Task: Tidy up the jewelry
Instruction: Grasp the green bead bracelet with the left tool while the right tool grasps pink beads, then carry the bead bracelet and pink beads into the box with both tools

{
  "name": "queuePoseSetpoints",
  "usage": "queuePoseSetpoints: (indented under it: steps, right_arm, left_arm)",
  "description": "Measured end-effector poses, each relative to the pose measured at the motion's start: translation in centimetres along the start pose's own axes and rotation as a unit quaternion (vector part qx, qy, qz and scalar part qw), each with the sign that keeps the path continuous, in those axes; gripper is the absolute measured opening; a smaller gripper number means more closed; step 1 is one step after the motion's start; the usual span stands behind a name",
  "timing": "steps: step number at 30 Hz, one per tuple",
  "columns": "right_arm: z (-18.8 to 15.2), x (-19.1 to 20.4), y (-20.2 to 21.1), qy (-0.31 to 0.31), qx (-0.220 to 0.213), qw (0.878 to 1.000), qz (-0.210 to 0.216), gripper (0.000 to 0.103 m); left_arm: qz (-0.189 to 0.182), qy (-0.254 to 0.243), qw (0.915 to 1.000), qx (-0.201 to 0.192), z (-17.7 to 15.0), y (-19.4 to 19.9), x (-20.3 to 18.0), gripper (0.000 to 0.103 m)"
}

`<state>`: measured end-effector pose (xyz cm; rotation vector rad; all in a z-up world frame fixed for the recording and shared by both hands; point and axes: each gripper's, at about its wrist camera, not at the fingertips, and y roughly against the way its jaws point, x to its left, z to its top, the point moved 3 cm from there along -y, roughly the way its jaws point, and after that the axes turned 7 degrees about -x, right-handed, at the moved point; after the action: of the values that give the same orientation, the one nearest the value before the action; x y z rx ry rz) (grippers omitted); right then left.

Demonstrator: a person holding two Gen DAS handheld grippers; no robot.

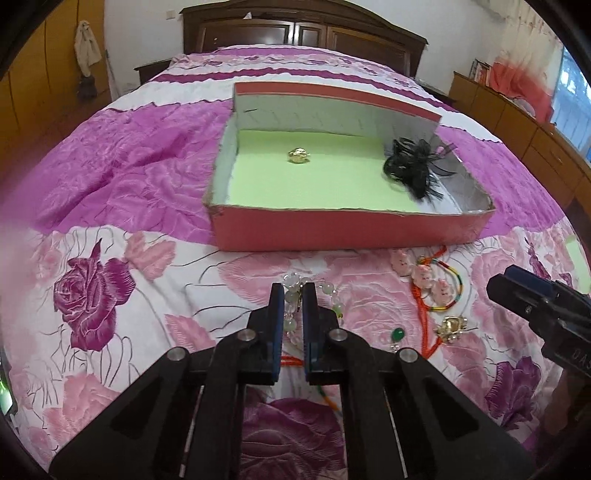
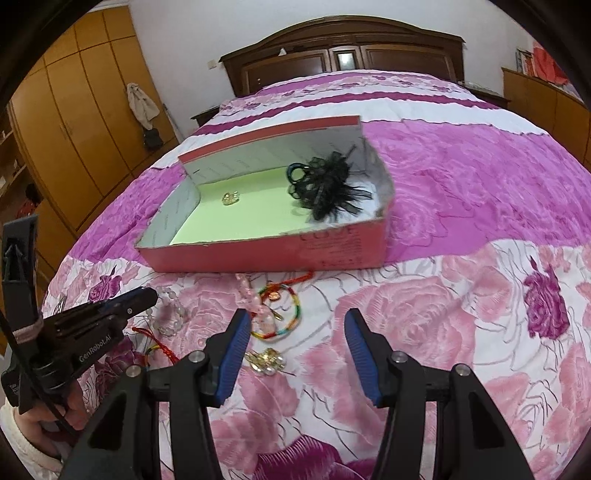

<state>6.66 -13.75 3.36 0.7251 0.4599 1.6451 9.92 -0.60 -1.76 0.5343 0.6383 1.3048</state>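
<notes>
A red box (image 1: 332, 230) (image 2: 266, 254) with a green floor lies on the bed. In it sit a gold ornament (image 1: 297, 155) (image 2: 231, 197) and a black feathery hair piece (image 1: 413, 166) (image 2: 325, 186). My left gripper (image 1: 293, 295) (image 2: 147, 295) is shut on a clear and pale-green bead bracelet (image 1: 325, 295) (image 2: 170, 314) lying in front of the box. My right gripper (image 2: 295, 325) (image 1: 498, 284) is open and empty, above the bedspread beside a rainbow cord bracelet with pink charms (image 1: 436, 284) (image 2: 277, 314) and a gold brooch (image 1: 450, 326) (image 2: 266, 362).
A green-stone pendant (image 1: 397, 335) and orange-red cords (image 1: 424, 317) (image 2: 159, 347) lie among the jewelry. The floral bedspread (image 1: 129, 295) (image 2: 461, 314) stretches around. A wooden headboard (image 1: 303, 33) stands at the back, wardrobes (image 2: 74, 129) at left, cabinets (image 1: 517, 122) at right.
</notes>
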Motion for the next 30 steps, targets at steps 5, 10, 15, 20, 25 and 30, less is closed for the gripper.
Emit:
queuePoseSetpoints:
  steps: [5,10,15,20,25,30]
  right_arm:
    - [0.2,1.6,-1.5,0.025,0.013,1.0,0.012,0.056]
    - [0.1,2.6,-3.5,0.049,0.033,0.998,0.015,0.053]
    - [-0.2,2.9,-5.3,0.065,0.055,0.996,0.01,0.045]
    - [-0.6,3.0,-6.6,0.077,0.071,0.994,0.006,0.034]
    - [-0.7,3.3,-6.6,0.081,0.069,0.994,0.014,0.021]
    - [-0.5,3.3,-5.9,0.078,0.055,0.995,0.022,0.02]
  left_arm:
    - [0.001,0.01,0.9999,0.002,-0.2,-0.4,0.8,0.001]
    - [-0.003,0.014,0.9999,0.002,-0.3,-0.3,1.0,0.001]
    - [-0.003,0.017,0.9998,0.004,-0.4,-0.5,1.1,0.001]
    - [-0.003,0.02,0.9998,0.005,-0.5,-0.6,1.2,0.001]
    - [-0.002,0.019,0.9998,0.004,-0.5,-0.6,1.1,0.001]
    - [-0.002,0.018,0.9998,-0.002,-0.3,0.0,1.0,0.001]
